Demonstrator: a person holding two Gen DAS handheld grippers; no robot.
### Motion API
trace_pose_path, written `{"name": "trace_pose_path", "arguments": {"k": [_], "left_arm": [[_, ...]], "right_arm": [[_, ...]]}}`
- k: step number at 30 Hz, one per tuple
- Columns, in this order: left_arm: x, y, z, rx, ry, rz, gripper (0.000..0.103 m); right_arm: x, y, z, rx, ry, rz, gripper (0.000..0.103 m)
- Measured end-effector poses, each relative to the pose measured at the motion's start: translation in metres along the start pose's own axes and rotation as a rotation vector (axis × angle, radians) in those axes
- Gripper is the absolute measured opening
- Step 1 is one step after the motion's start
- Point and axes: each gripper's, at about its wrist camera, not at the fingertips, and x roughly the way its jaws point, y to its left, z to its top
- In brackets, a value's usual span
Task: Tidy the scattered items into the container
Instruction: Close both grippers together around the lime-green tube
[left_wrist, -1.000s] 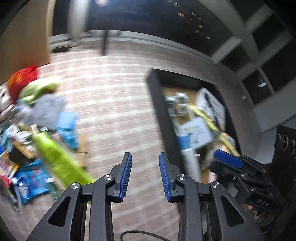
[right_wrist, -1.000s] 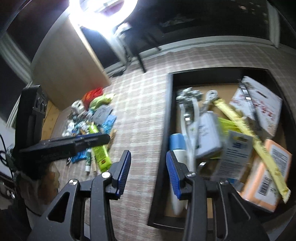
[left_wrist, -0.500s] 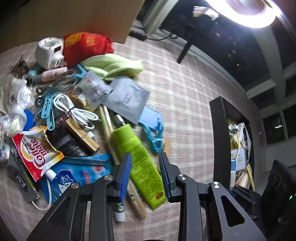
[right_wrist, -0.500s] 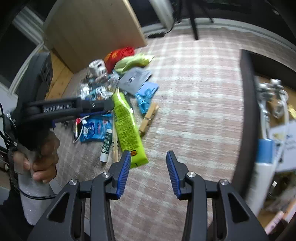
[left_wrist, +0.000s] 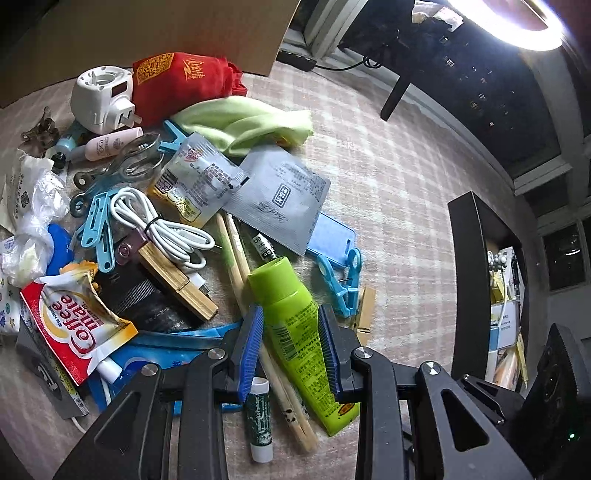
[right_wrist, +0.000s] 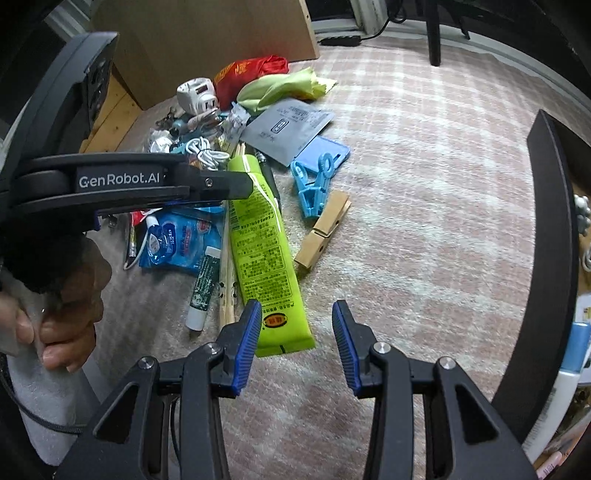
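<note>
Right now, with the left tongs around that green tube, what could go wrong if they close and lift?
1. The left tongs straddle the green tube, but wooden chopsticks lie against it and may get pinched too.
2. The lip balm stick lies close by and could be knocked.
3. The tube looks glossy and soft, so it may slip.

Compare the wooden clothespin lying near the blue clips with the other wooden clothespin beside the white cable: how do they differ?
The wooden clothespin near the blue clips lies alone on bare carpet; the wooden clothespin beside the white cable sits inside the pile, on a dark item. The first looks pale; the second looks darker and yellower. The first lies uncovered; the white cable crosses one end of the second. Both are shut and lie flat.
</note>
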Motion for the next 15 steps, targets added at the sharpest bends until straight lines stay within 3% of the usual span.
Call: {"name": "trace_pose_path", "arguments": {"k": [11, 15], "left_arm": [[0.01, -0.001, 0.001, -0.011, 0.021, -0.019, 0.031], [0.009, -0.007, 0.002, 0.0, 0.018, -0.024, 0.031]], "right_arm": [[0.02, 0.0, 0.006, 0.0, 0.046, 0.025, 0.039], [0.022, 0.0, 0.009, 0.005, 0.05, 0.042, 0.032]]}}
